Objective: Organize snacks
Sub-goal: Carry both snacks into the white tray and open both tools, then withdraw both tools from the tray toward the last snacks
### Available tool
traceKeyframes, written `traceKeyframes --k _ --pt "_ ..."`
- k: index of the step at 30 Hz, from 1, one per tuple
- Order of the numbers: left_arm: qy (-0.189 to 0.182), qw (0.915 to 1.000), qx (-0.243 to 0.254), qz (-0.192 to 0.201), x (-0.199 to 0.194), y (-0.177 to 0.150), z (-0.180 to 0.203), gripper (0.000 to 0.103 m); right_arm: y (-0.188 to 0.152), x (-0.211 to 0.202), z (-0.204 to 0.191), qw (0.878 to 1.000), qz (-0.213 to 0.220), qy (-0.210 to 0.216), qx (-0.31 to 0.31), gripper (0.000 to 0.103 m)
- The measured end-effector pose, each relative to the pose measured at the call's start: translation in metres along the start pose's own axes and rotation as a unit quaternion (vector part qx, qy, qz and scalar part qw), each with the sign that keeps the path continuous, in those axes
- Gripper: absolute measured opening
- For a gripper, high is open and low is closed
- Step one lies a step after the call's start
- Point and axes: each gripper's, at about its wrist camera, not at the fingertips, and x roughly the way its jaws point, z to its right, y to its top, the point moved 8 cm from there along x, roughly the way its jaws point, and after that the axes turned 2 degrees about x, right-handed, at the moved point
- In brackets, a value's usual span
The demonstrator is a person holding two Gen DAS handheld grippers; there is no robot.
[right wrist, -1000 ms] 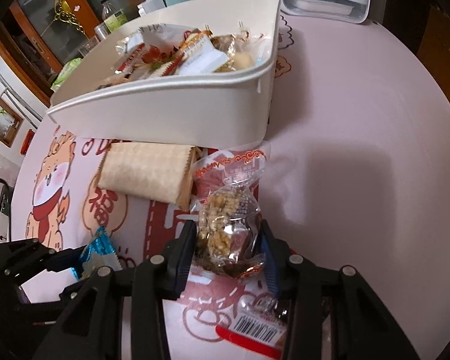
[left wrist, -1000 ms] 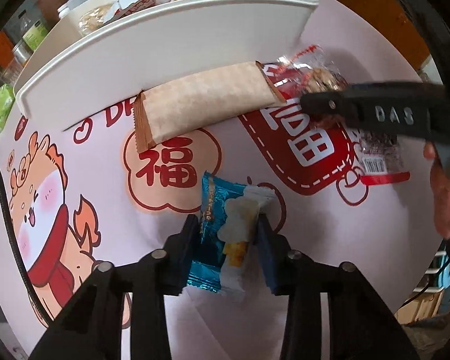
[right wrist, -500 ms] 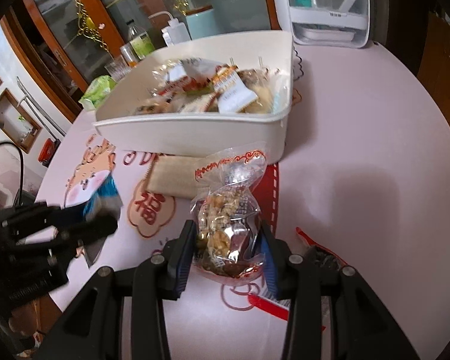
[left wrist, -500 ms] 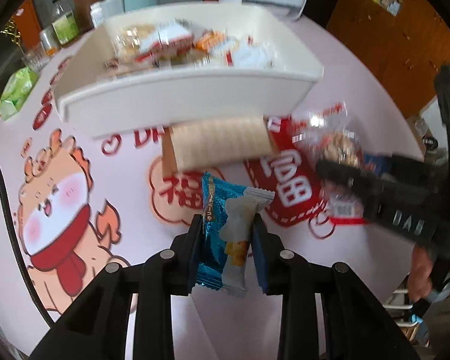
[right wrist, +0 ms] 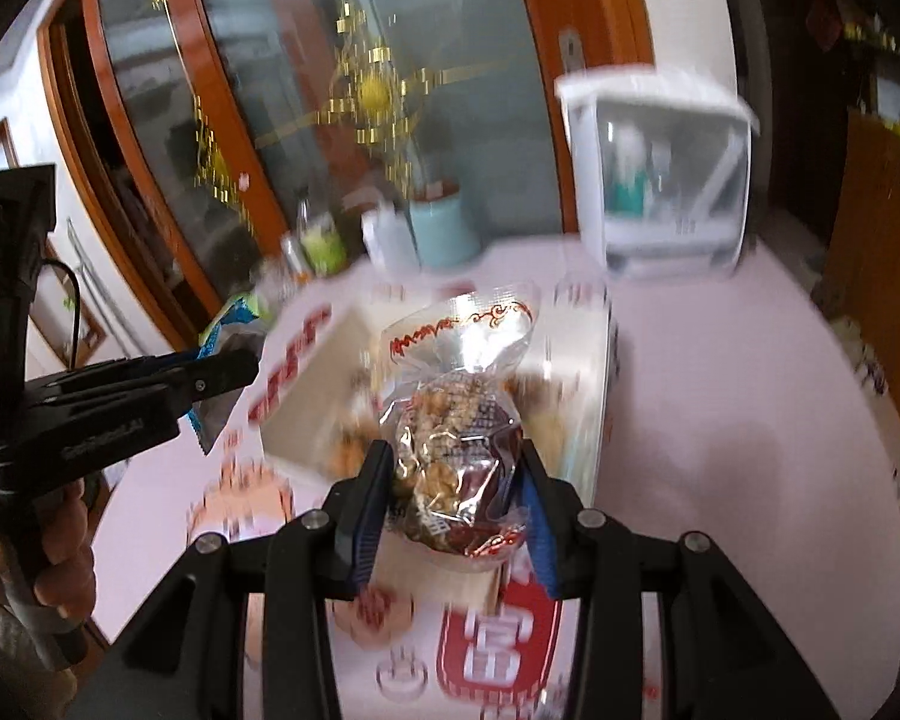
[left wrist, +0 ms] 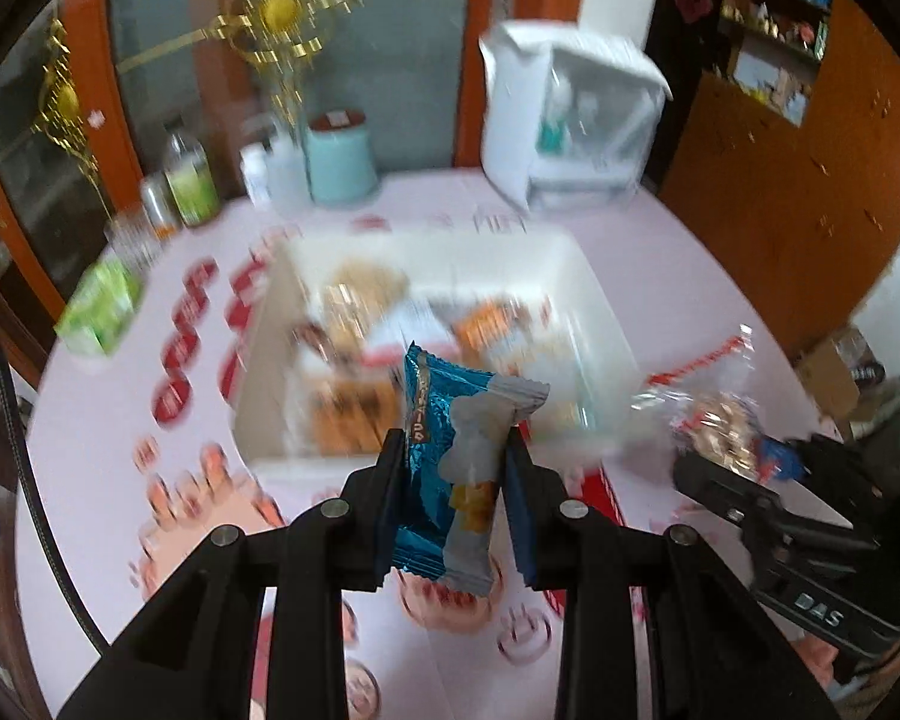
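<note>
The left gripper (left wrist: 453, 480) was clamped on a blue packet (left wrist: 450, 468), held upright in the air above the near wall of the white bin (left wrist: 606, 324). The right gripper (right wrist: 453, 486) pinched a clear bag (right wrist: 456, 420) of nutty snacks between its 2 fingers, also aloft in front of the bin. The bin sat on the pink table (right wrist: 720, 420), already holding several wrapped snacks. A tan packet (right wrist: 438, 582) lay on the table below the right gripper. Much of both views was blurred.
</note>
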Motion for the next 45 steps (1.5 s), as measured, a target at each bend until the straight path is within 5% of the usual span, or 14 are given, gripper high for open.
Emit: traceKeyframes --k 8,14,20,23,24,25,27,30,34,45 --pt "0.031 0.9963 -0.013 0.079 -0.026 0.097 -0.034 0.029 0.083 0.001 -0.01 0.997 0.068 -0.022 0.006 0.041" --pt "0.053 0.9938 -0.021 0.095 -0.012 0.13 -0.052 0.029 0.088 0.04 -0.005 0.998 0.048 -0.039 0.019 0.041" --pt "0.071 0.9963 -0.031 0.038 0.052 0.117 -0.069 0.029 0.057 0.1 0.011 0.997 -0.023 -0.064 0.027 0.043" --pt "0.074 0.9968 -0.03 0.007 0.08 0.102 -0.073 0.031 0.034 0.125 0.02 0.995 -0.066 -0.061 0.038 0.057" --pt "0.074 0.9968 -0.027 -0.005 0.089 0.096 -0.074 0.038 0.028 0.13 0.022 0.995 -0.073 -0.058 0.043 0.065" --pt "0.074 0.9968 -0.024 -0.021 0.1 0.088 -0.075 0.064 0.025 0.132 0.024 0.994 -0.074 -0.059 0.046 0.067" --pt "0.075 0.9964 -0.022 -0.032 0.111 0.078 -0.078 0.094 0.02 0.133 0.027 0.994 -0.076 -0.059 0.051 0.068" --pt "0.093 0.9947 -0.026 -0.037 0.118 0.067 -0.086 0.094 0.019 0.129 0.03 0.994 -0.077 -0.052 0.064 0.068" --pt "0.069 0.9943 -0.06 -0.054 0.119 0.056 -0.095 0.094 0.019 0.119 0.033 0.994 -0.075 -0.055 0.066 0.067" --pt "0.059 0.995 -0.078 -0.017 0.065 0.051 -0.087 0.095 0.019 0.054 0.031 0.997 -0.049 -0.051 0.044 0.068"
